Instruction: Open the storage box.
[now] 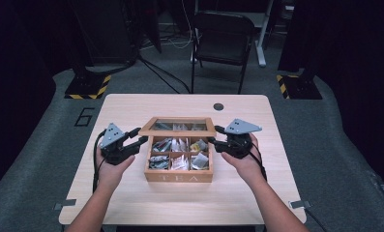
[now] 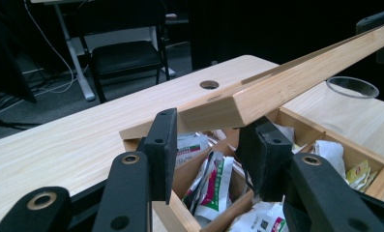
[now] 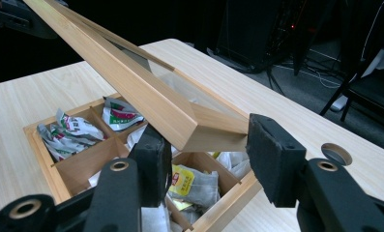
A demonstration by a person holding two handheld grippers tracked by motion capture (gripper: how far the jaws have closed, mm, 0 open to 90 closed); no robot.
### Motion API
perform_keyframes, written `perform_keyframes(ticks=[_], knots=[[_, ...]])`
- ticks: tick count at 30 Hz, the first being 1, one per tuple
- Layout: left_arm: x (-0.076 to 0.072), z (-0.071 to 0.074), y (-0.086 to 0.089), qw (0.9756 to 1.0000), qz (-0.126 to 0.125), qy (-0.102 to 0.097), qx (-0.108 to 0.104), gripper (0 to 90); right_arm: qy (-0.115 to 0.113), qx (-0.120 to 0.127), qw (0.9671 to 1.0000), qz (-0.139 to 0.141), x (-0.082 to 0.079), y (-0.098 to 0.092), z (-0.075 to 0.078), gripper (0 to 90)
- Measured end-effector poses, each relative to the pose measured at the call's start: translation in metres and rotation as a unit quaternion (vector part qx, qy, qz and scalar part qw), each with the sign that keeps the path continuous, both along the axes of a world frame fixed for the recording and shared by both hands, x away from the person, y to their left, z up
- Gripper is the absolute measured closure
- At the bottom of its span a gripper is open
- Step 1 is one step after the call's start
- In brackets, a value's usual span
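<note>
A wooden tea box (image 1: 179, 178) marked TEA stands at the middle of the table, its compartments full of tea bags (image 1: 179, 153). Its glass-paned lid (image 1: 178, 126) is tilted up, hinged at the far side. My left gripper (image 1: 140, 137) is shut on the lid's front left corner (image 2: 214, 110), a pad (image 2: 163, 145) on each side. My right gripper (image 1: 217, 137) grips the front right corner (image 3: 214, 130) the same way, with one pad (image 3: 274, 162) against the lid's end. In both gripper views the lid's front edge slants up above the open compartments.
The light wooden table (image 1: 131, 203) has a round cable hole (image 1: 218, 107) behind the box. A black chair (image 1: 222, 36) stands beyond the far edge, with stands and cables on the dark floor around it.
</note>
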State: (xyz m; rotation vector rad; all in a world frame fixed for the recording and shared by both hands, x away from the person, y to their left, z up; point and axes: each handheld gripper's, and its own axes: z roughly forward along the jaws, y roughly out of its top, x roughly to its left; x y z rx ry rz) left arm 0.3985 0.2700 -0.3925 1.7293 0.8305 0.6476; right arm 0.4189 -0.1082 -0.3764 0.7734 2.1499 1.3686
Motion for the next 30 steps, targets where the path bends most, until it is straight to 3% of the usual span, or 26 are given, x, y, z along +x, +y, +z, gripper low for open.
perform_keyframes(ticks=[2,15,30], knots=[[0.002,0.002,0.000,1.0000,-0.002,-0.002,-0.001,59.1,0.007,0.005,1.0000,-0.004,0.001,0.000,0.002,51.8],[0.012,0.011,0.000,0.9999,0.003,-0.011,-0.010,60.3,0.003,0.019,0.9998,-0.005,0.013,-0.001,0.012,52.7],[0.025,0.021,0.000,0.9997,0.003,-0.013,-0.020,60.8,0.003,0.021,0.9997,-0.014,0.025,0.000,0.018,51.9]])
